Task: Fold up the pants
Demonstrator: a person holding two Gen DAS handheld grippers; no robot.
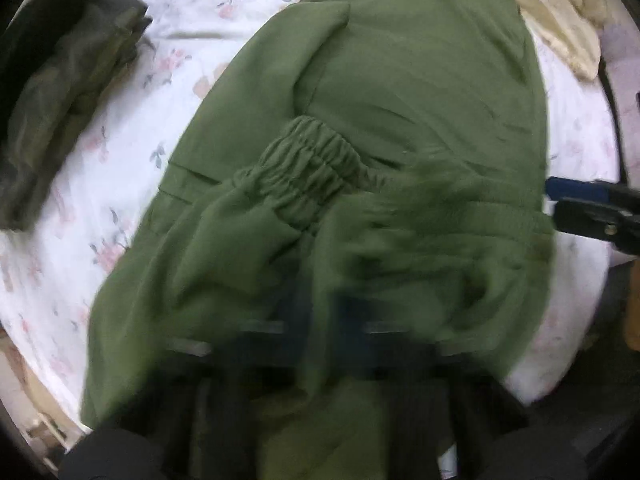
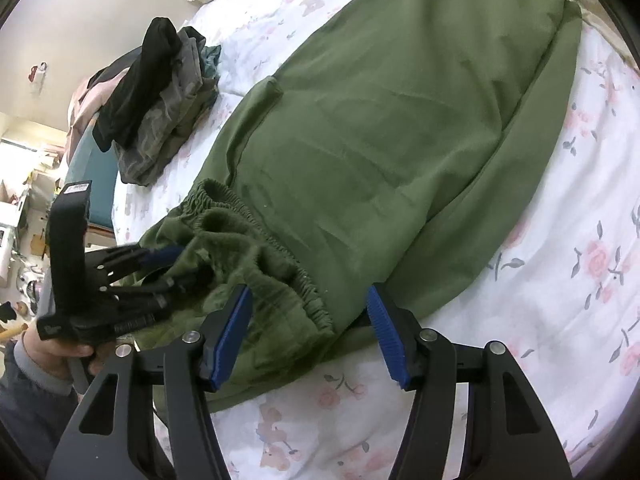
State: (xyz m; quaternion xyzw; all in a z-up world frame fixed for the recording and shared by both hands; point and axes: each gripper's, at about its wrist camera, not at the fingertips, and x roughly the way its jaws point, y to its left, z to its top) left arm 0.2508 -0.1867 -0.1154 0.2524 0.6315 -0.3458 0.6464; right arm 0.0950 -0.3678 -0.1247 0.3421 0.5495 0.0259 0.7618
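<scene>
Green pants (image 2: 380,128) lie lengthwise on the floral bed sheet (image 2: 560,280), legs stacked and running away, elastic waistband (image 2: 276,248) bunched near me. My right gripper (image 2: 312,308) is open, its blue pads (image 2: 234,328) on either side of the waistband's right corner, just above the sheet. My left gripper (image 2: 176,268) reaches into the waistband's left side with fabric between its fingers. In the left wrist view the pants (image 1: 400,100) fill the frame, and blurred cloth (image 1: 320,280) covers my own fingers. The right gripper's tip (image 1: 580,204) shows at the right edge.
A pile of dark and grey clothes (image 2: 160,108) lies on the bed to the left of the pants; it also shows in the left wrist view (image 1: 60,100). A cream blanket (image 1: 552,20) is bunched at the far end. The bed's edge and a cluttered room (image 2: 24,200) are at left.
</scene>
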